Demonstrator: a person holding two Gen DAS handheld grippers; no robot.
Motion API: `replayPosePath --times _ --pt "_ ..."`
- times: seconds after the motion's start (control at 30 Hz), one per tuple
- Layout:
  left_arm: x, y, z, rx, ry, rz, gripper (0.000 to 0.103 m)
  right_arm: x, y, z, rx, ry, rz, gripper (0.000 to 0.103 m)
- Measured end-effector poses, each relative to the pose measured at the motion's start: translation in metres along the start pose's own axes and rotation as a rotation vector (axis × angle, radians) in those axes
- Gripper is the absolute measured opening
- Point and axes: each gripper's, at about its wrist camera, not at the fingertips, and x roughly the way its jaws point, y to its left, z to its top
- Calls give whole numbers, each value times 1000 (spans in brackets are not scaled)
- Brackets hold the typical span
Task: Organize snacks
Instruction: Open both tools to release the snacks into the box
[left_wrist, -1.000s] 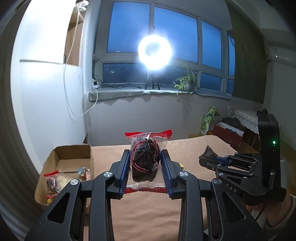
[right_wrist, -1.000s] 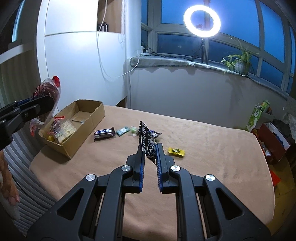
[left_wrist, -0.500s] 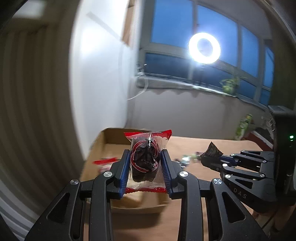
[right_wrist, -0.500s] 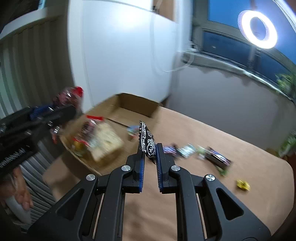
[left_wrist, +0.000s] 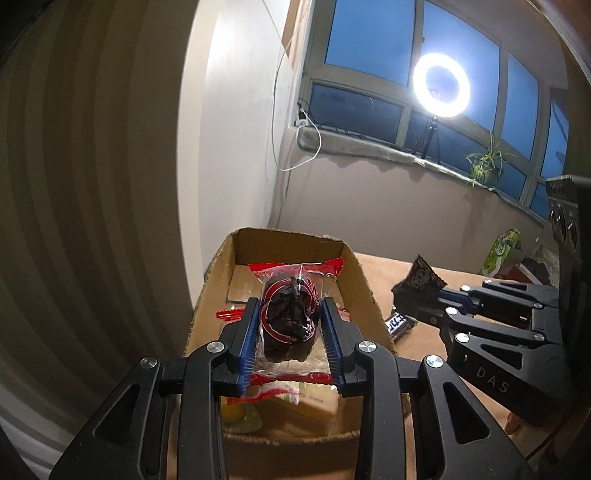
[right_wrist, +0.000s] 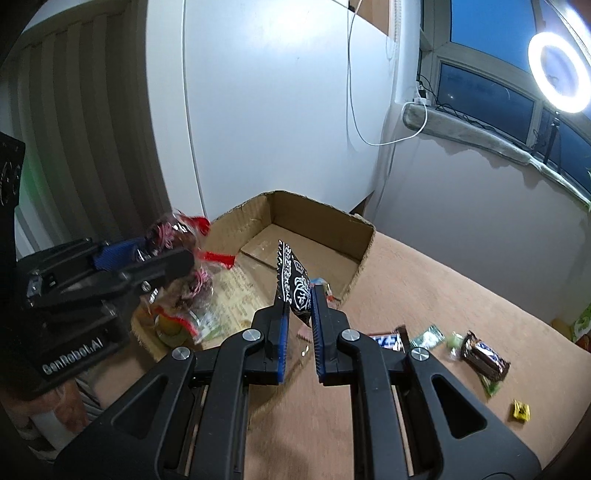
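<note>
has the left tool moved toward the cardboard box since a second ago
Yes. The left tool with its red-edged snack bag now hangs over the cardboard box, which earlier lay off to its left.

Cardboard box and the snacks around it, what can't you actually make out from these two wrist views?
- Cardboard box contents: left wrist view, largely hidden behind the left gripper and its red-edged clear packet.
- Same packet: right wrist view, blurred.
- Black packet print: right wrist view, too small to read; right gripper covers its lower end.
- Yellow candy: too small to identify.
</note>
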Motion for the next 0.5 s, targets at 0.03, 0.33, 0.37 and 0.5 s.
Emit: replayPosePath --times 0.03,0.33,0.37,0.5 --pt "2 2 0 0 4 -2 31 4 0 3 -3 -1 6 12" --pt "24 13 -10 -17 81 51 64 47 -3 16 -34 39 52 26" --pt "21 14 -10 -18 72 57 64 47 -4 15 -38 36 52 39" --pt "16 20 -12 -26 69 76 64 37 -11 10 -18 8 48 47"
